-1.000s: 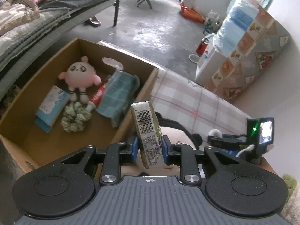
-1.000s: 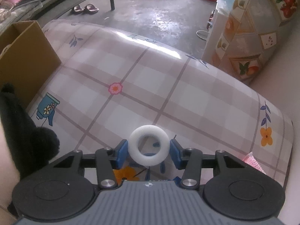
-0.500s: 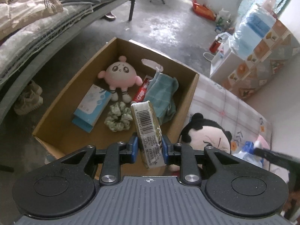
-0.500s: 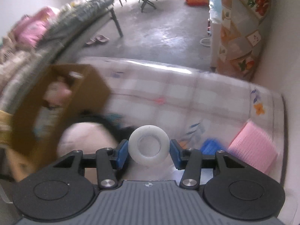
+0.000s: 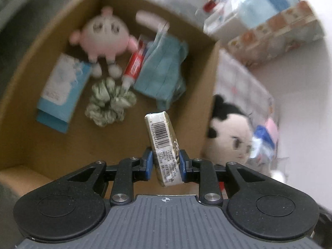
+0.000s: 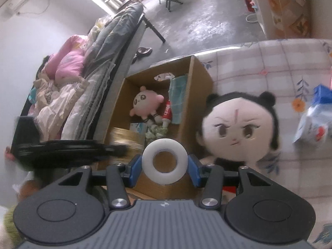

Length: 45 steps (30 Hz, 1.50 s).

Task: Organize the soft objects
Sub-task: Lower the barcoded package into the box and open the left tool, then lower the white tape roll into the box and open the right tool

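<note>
Cardboard box (image 5: 209,78) sits against the left edge of the checked tablecloth (image 6: 269,62), open at the top, and both grippers appear to be bringing soft things to it. The left gripper (image 5: 165,162) pinches a small olive-green tissue packet (image 5: 164,147) by its lower half, pads pressed on its two broad faces, so the barcode end stands free above the box floor. The packet's long axis runs away from the claw and down into the box, tilted a little left at the far end, toward the green scrunchie (image 5: 110,101). It hangs over the bare patch of floor near the box's right wall, probably chosen because the pink plush (image 5: 103,35), blue tissue pack (image 5: 62,89), red tube (image 5: 134,66) and teal cloth (image 5: 164,70) fill the far half.

The right gripper (image 6: 165,167) clamps a white ring (image 6: 165,161) across its width, hole facing the camera, so the ring stands on edge between the pads. It hovers over the box's near wall. A black-haired doll (image 6: 236,128) lies on the tablecloth touching the box's right wall, seemingly not yet sorted.
</note>
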Available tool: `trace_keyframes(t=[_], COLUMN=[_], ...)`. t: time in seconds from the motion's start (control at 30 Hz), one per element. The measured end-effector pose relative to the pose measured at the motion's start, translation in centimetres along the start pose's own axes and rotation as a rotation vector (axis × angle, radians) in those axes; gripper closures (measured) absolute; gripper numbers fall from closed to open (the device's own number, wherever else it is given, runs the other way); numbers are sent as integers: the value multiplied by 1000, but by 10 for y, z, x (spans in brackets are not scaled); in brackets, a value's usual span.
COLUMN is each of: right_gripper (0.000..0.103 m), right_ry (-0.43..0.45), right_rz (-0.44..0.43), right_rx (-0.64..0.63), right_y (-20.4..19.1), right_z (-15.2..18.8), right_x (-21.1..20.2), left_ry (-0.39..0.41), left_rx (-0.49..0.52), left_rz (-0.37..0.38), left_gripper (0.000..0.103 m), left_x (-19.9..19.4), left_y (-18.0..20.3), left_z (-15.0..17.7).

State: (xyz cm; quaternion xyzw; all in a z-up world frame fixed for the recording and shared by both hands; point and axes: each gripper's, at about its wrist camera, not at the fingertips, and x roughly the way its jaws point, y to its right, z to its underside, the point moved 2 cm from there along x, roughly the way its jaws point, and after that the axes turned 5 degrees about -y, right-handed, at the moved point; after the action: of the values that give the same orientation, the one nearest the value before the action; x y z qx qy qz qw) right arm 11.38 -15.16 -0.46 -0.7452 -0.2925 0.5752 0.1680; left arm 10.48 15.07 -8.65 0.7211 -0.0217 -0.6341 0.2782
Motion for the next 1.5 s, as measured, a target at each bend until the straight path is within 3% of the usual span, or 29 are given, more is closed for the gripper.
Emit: trace_keyframes(t=[0.2,0.4,0.47,0.57,0.6,0.73,0.83,0.97,1.33,1.5], right_gripper=[52,52,52,52,52,52,52,52,52,52], right_ry=[28,36,38,28,26,29,35,39,32,35], right_rz=[32,76,86,99,101,105,100,97,124,130], right_rx=[69,130,145,164,167,159,157,150,141,107], right_y=[-11,1,4,9,10,8,7,8,13,3], right_z=[15,30,32,35,36,34,30,24,18,12], right_x=[21,25,27,31,31,29,28,27,27,31], left_ry=[-117,-97,-98,-86,-80,-29,-19,-69,-84,-40], left_rx=[41,78,90,75,77,131,158,126,-23,-58], left_rz=[-22,79,60,22,-4,-118,-122,-116,46,90], left_gripper=[79,78,64,45,44,43,44,50,52,49], left_x=[72,103,112,111,108,88,78,93,124,100], left_y=[-21,-20,-21,-28,-29,-30,-31,-33,-26,-38], left_z=[-31,-47,-46,-43,-42,-39,-38,-47,-70,-77])
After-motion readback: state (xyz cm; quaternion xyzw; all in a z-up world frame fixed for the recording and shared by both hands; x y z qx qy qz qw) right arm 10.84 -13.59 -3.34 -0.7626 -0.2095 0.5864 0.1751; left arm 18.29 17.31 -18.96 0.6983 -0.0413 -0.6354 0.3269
